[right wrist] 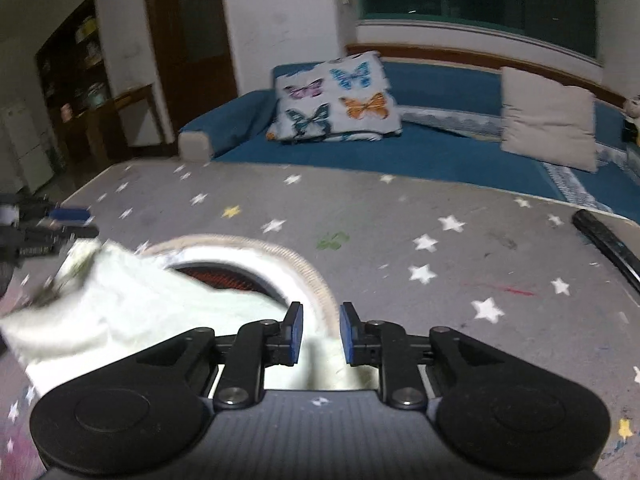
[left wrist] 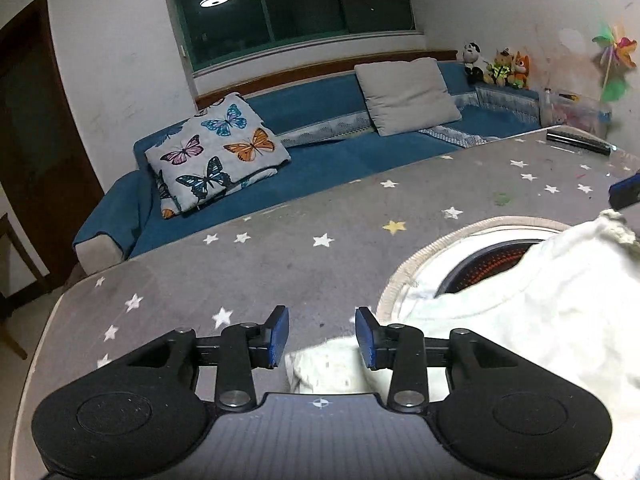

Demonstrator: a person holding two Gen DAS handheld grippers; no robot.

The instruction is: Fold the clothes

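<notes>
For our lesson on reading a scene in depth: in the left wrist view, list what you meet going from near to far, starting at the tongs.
Left tongs → white garment on the star-patterned table → blue sofa → butterfly cushion → dark window.

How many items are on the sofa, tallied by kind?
Cushions: 2, the butterfly cushion and the plain grey cushion
Stuffed toys: 3, the panda, yellow toy and orange toy
Total: 5
</notes>
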